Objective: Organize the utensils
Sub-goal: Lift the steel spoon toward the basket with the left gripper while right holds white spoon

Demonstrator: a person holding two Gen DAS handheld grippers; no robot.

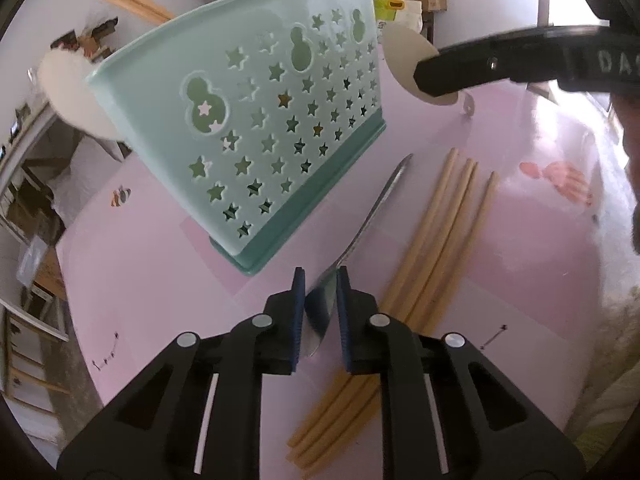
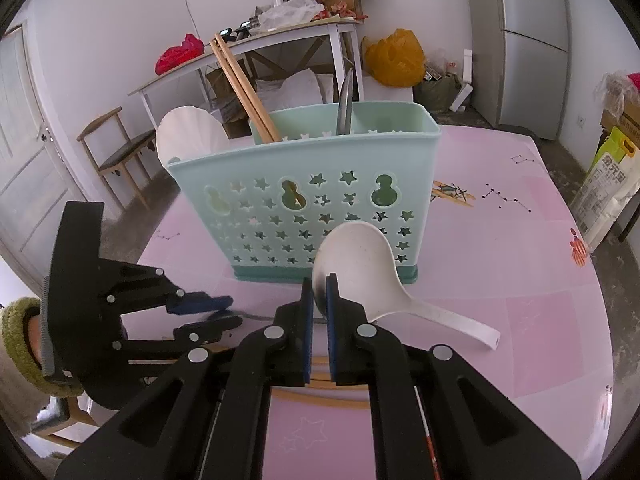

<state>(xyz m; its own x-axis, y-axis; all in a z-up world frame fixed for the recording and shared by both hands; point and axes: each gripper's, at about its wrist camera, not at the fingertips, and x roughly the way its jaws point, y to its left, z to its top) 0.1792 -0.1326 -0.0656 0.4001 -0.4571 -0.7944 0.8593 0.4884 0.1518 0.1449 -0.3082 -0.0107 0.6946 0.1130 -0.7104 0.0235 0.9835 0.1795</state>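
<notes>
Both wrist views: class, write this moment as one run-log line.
left gripper: shut on metal spoon | right gripper: shut on white spoon | chopsticks: on table

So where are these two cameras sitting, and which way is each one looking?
Left wrist: rides on the left gripper, looking along its fingers at a metal spoon pinched between them, loose chopsticks and the green caddy; only the gripper's black frame shows.
Right wrist: rides on the right gripper, facing the caddy's front while gripping a white spoon; the person's sleeved left hand appears at the left edge.
Shared: caddy, pink table, white spoon, and each view catches the other gripper.
</notes>
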